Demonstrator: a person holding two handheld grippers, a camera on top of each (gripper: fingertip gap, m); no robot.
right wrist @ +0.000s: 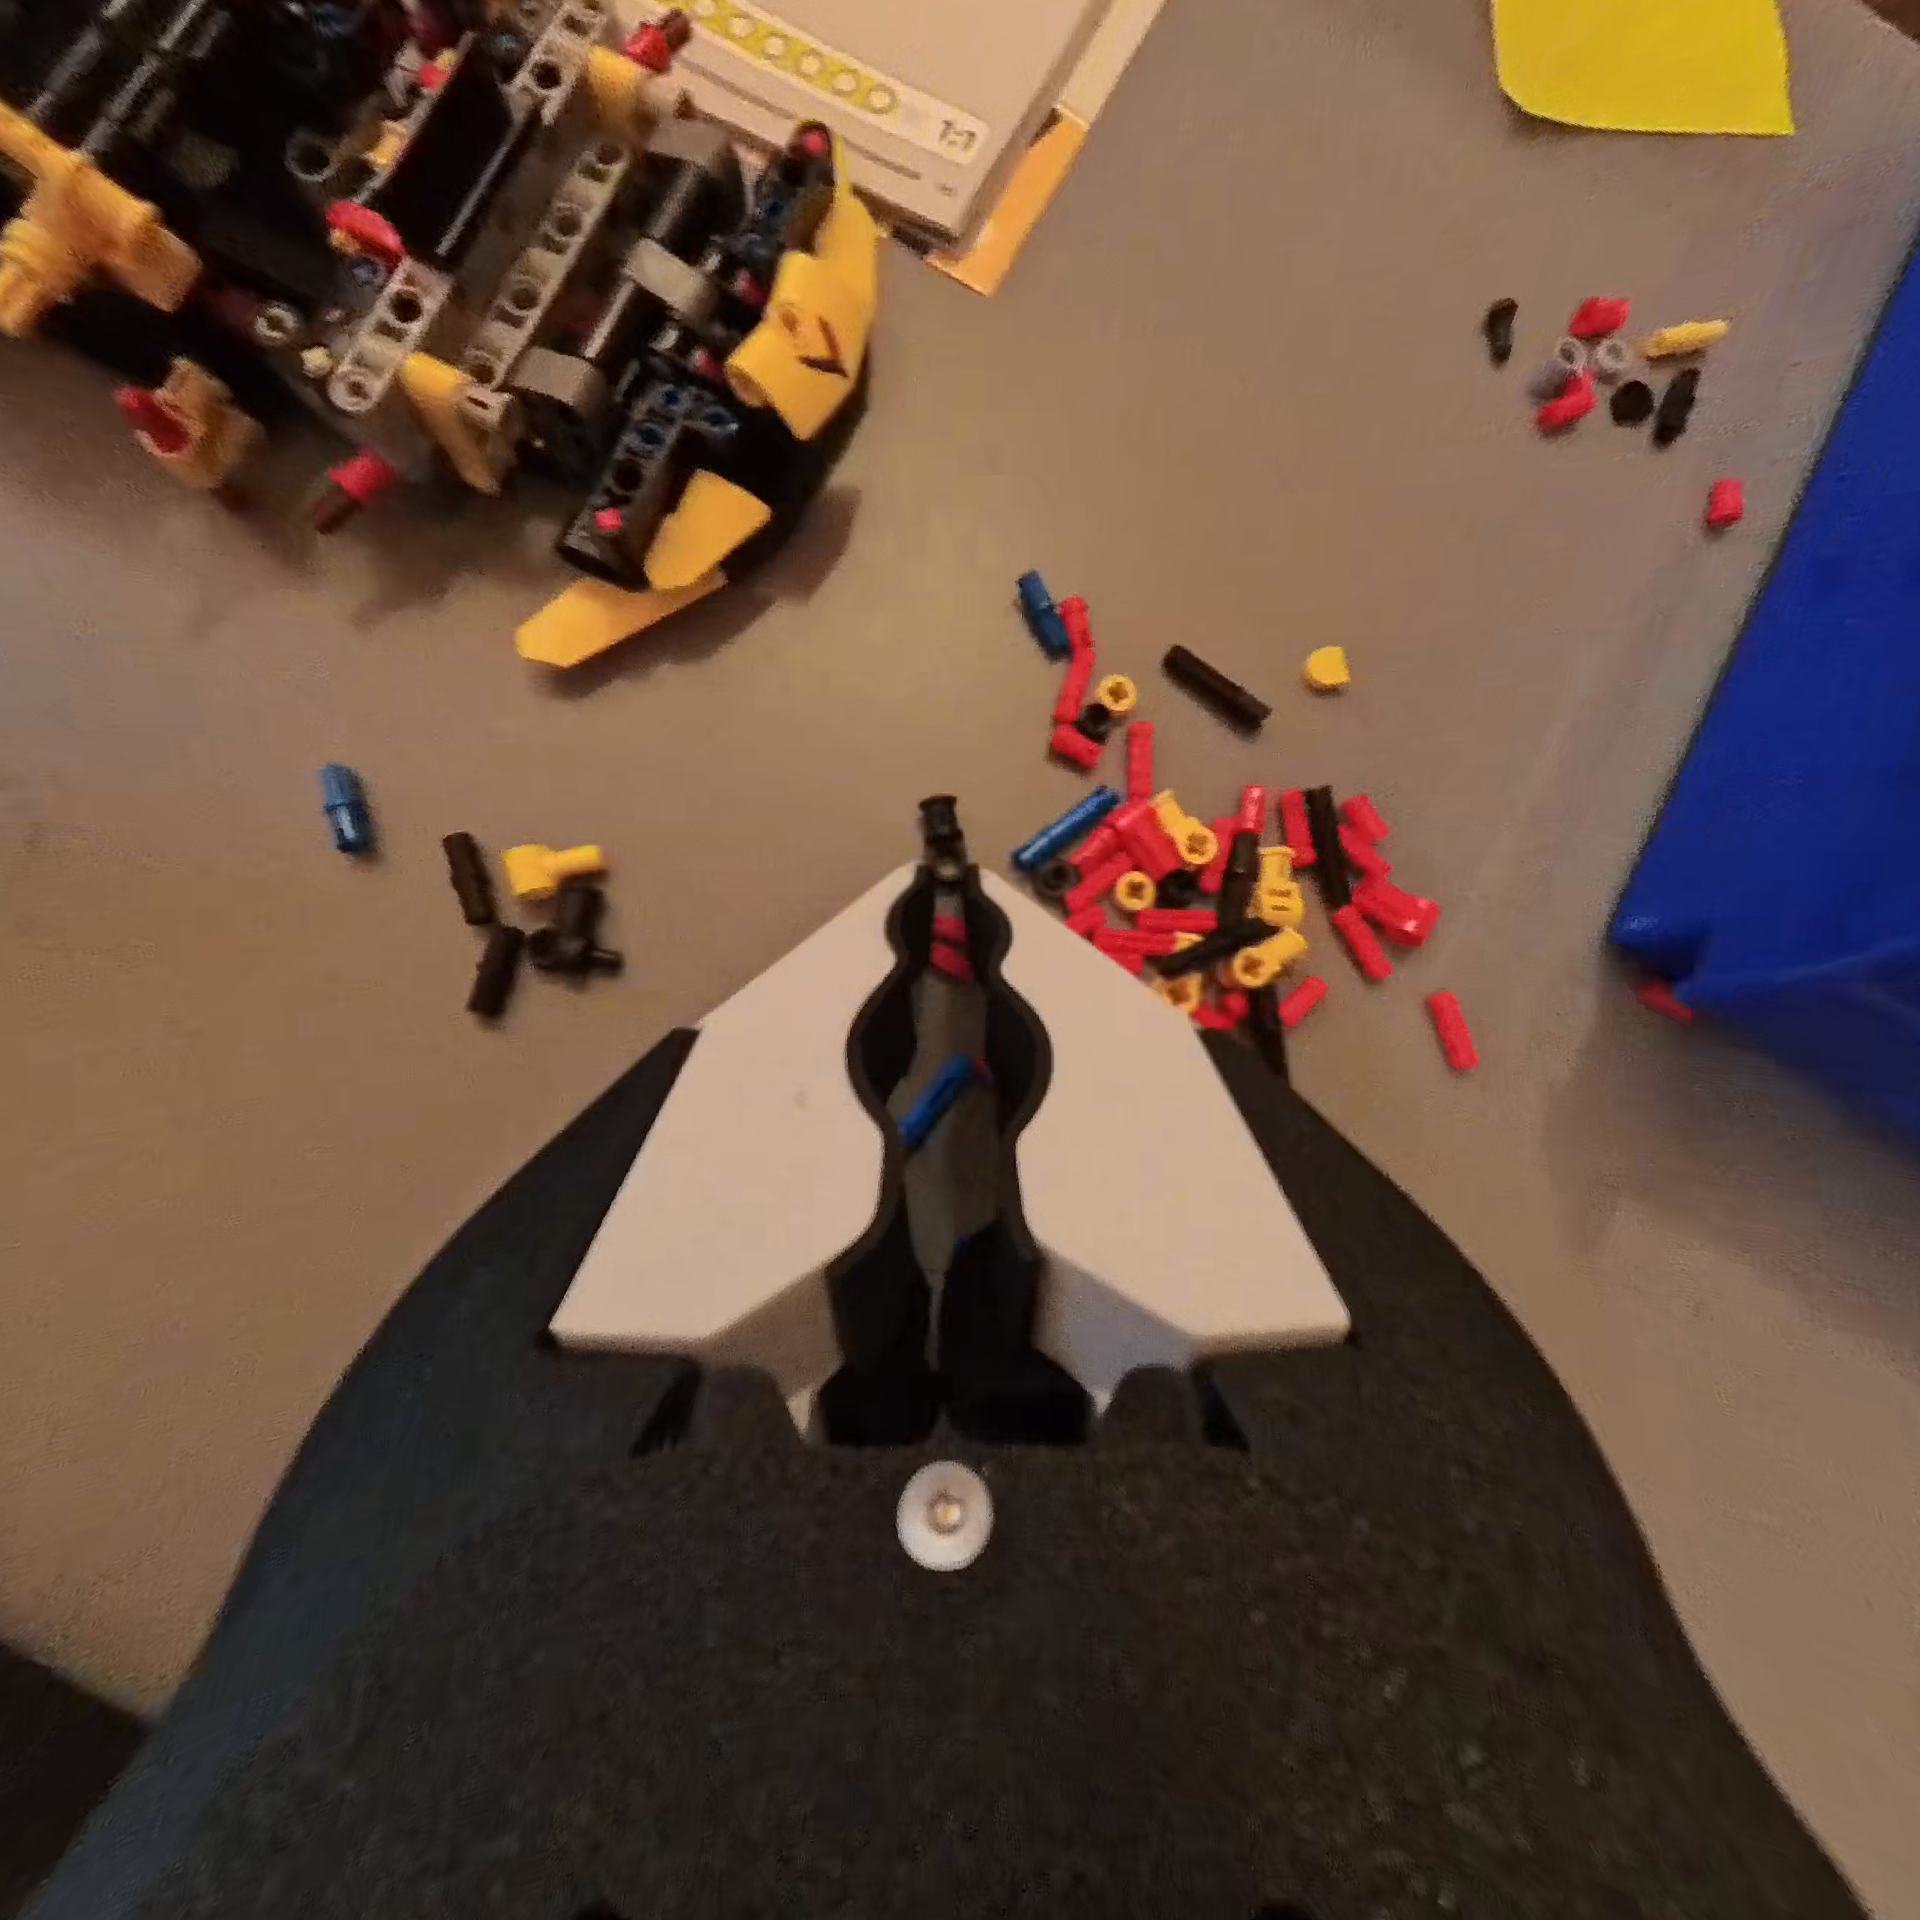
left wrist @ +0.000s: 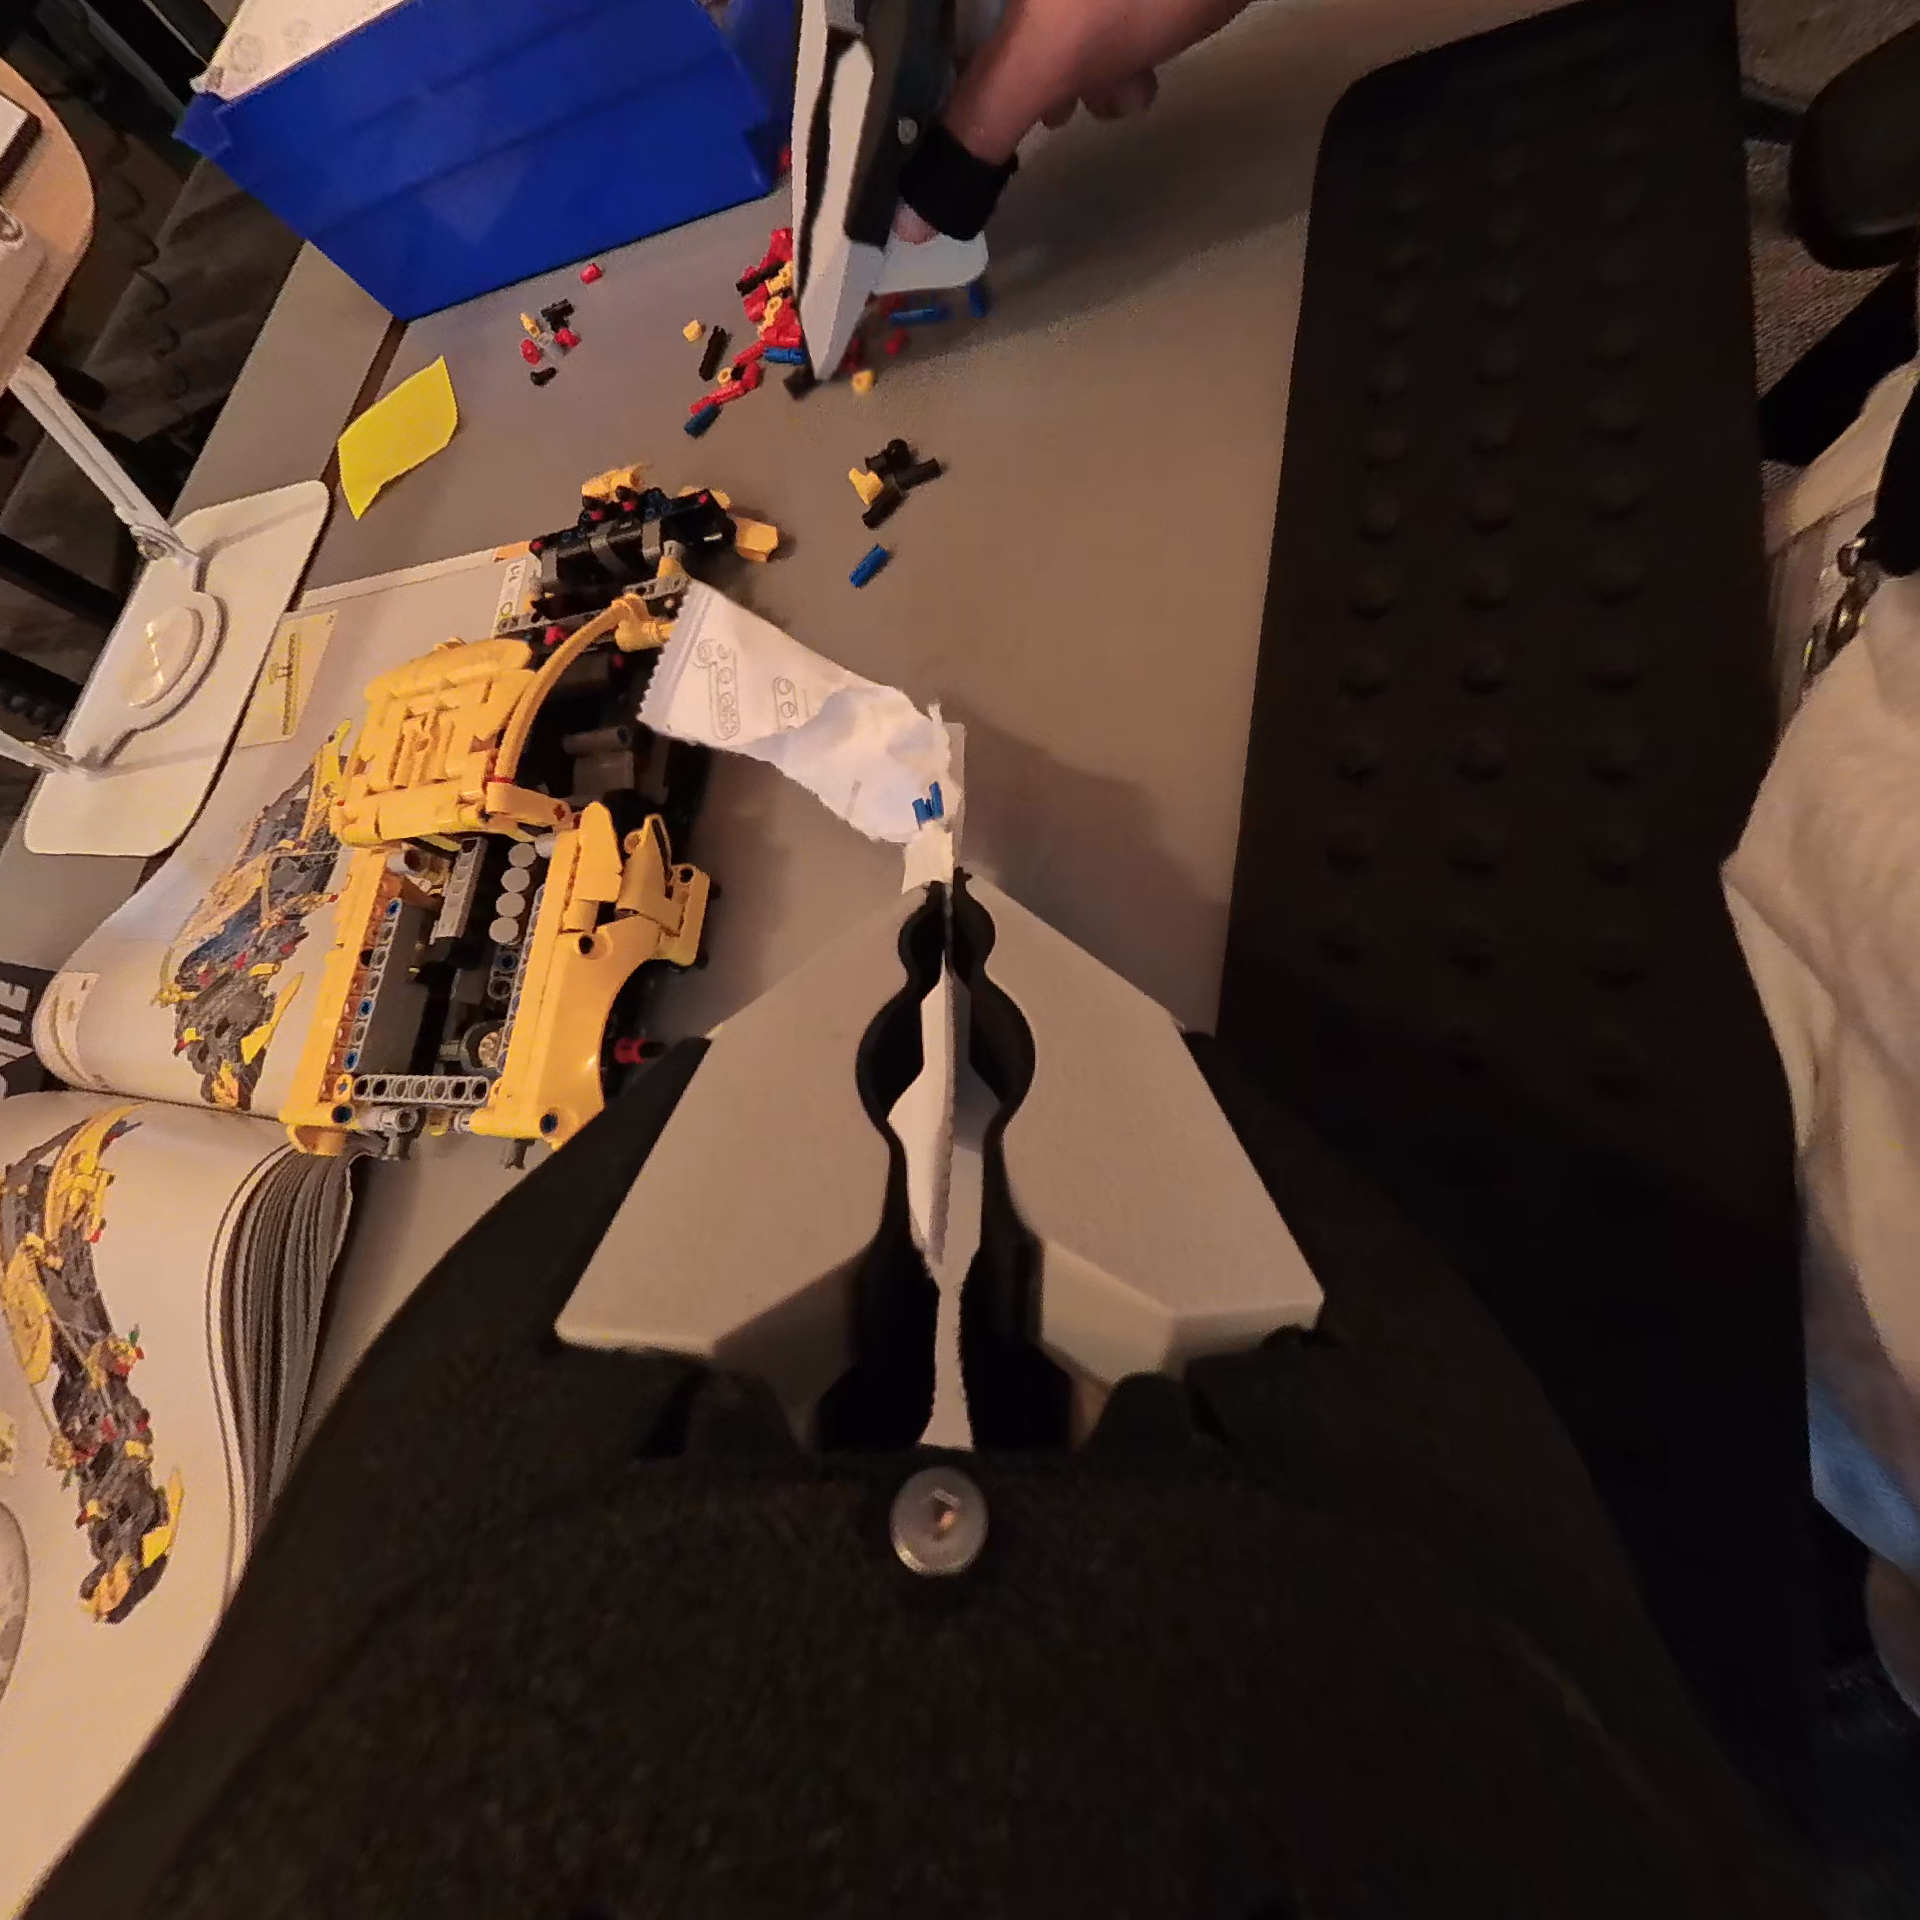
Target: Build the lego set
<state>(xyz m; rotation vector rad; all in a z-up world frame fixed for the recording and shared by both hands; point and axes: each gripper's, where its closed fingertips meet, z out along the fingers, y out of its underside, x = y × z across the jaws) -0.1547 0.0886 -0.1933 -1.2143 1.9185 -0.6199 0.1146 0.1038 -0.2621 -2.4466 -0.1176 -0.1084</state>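
Observation:
My left gripper [left wrist: 948, 883] is shut on the torn end of a white paper parts bag [left wrist: 810, 717]; two blue pins [left wrist: 928, 805] show at its opening. The bag hangs over the table beside the yellow and black lego model [left wrist: 499, 883]. My right gripper [right wrist: 943, 862] is shut on a black pin [right wrist: 940, 826], low over the table at the left edge of a pile of red, black, yellow and blue pins [right wrist: 1226, 894]. The right gripper also shows in the left wrist view [left wrist: 831, 343], over the pile [left wrist: 769, 332]. The model's front end [right wrist: 520, 312] lies at upper left.
A blue bin [left wrist: 499, 135] [right wrist: 1808, 779] stands beyond the pile. A yellow sheet [left wrist: 400, 431], an open instruction book [left wrist: 156, 1247], a white lamp base [left wrist: 156, 665] and a black chair back [left wrist: 1507, 727] surround the work area. Smaller piece clusters [right wrist: 530, 914] [right wrist: 1610, 364] lie scattered. My right fingertips sit around 30 cm from my left ones.

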